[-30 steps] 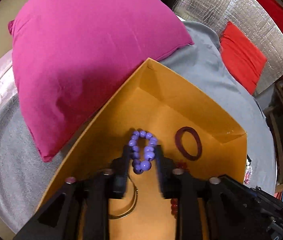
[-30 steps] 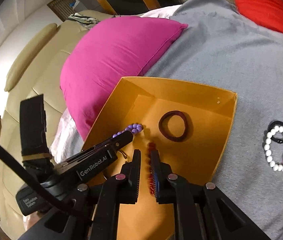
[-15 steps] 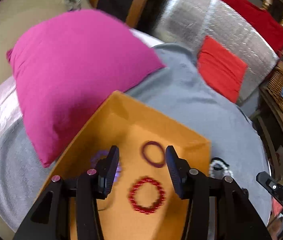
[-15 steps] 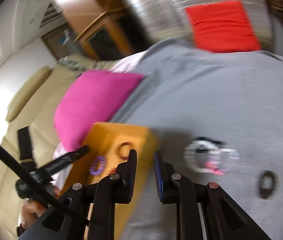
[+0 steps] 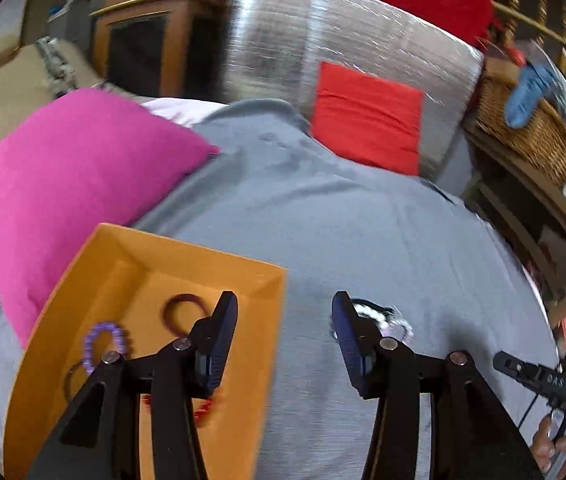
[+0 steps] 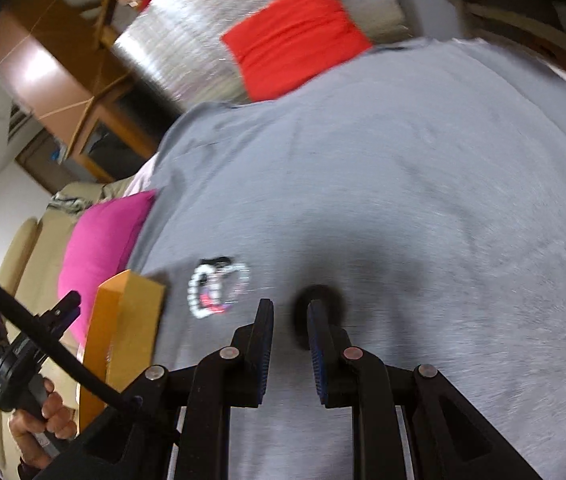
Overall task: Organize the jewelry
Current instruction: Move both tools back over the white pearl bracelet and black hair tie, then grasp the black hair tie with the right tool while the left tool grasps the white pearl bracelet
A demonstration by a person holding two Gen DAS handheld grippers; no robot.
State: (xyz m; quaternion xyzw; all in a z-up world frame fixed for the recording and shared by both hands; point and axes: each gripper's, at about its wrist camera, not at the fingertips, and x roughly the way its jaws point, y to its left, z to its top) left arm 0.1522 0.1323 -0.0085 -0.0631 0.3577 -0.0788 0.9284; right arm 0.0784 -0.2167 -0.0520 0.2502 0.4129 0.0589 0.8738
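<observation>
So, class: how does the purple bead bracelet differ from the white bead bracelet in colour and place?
The purple bead bracelet is violet; the white bead bracelet is pale. The purple one lies inside the orange box; the white one lies outside it on the grey cloth, overlapping other small pieces. Both are beaded loops lying flat, ungripped.

Ahead of my right gripper (image 6: 290, 322) the grey blanket (image 6: 423, 184) lay bare; a dark ring (image 6: 325, 298) sat at its fingertips. Leftward, the bead cluster (image 6: 219, 290) and orange box wall (image 6: 131, 320) blocked passage, pink pillow (image 5: 71, 184) behind.
</observation>
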